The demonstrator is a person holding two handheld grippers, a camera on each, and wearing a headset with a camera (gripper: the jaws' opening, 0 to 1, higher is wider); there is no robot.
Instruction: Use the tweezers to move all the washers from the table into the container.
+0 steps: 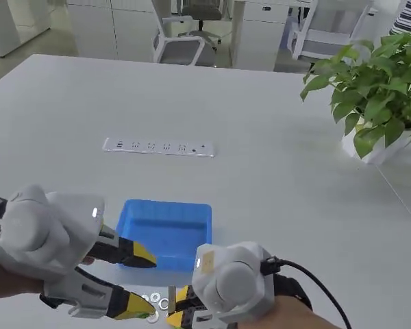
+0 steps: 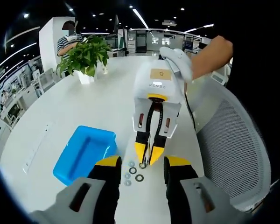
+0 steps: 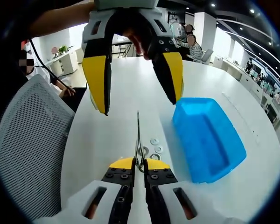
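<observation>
Straight out from the right gripper [image 3: 139, 164], whose jaws are pressed together on them, the tweezers [image 3: 138, 135] run as one thin dark line along that gripper's own axis. Their long axis lies roughly parallel to the near edge of the tabletop [image 1: 274, 137]. The tip points at the left gripper [image 3: 140, 105] and ends just short of the gap between its yellow pads [image 3: 97, 79]. Whether the tip touches the tabletop cannot be told. The left gripper faces the right one head-on with its jaws spread wide, and it stands directly in the tweezers' line.

The washers [image 3: 154, 141] lie flat in a small loose cluster just beside the tweezers' shaft, on the side toward the container [image 3: 210, 140], close to the near edge and between the two grippers. One ring lies right against the shaft; contact cannot be made out. The container, a blue rectangular tray, sits just beyond the washers, its long side parallel to the near edge and its near wall facing them.

Farther in, toward the middle of the tabletop, a white power strip [image 1: 157, 147] lies parallel to the same edge. A potted plant [image 1: 373, 89] stands by the right edge, well apart. A mesh-backed chair [image 2: 233, 140] stands at the near edge, and a black cable [image 1: 315, 281] trails from the right gripper.
</observation>
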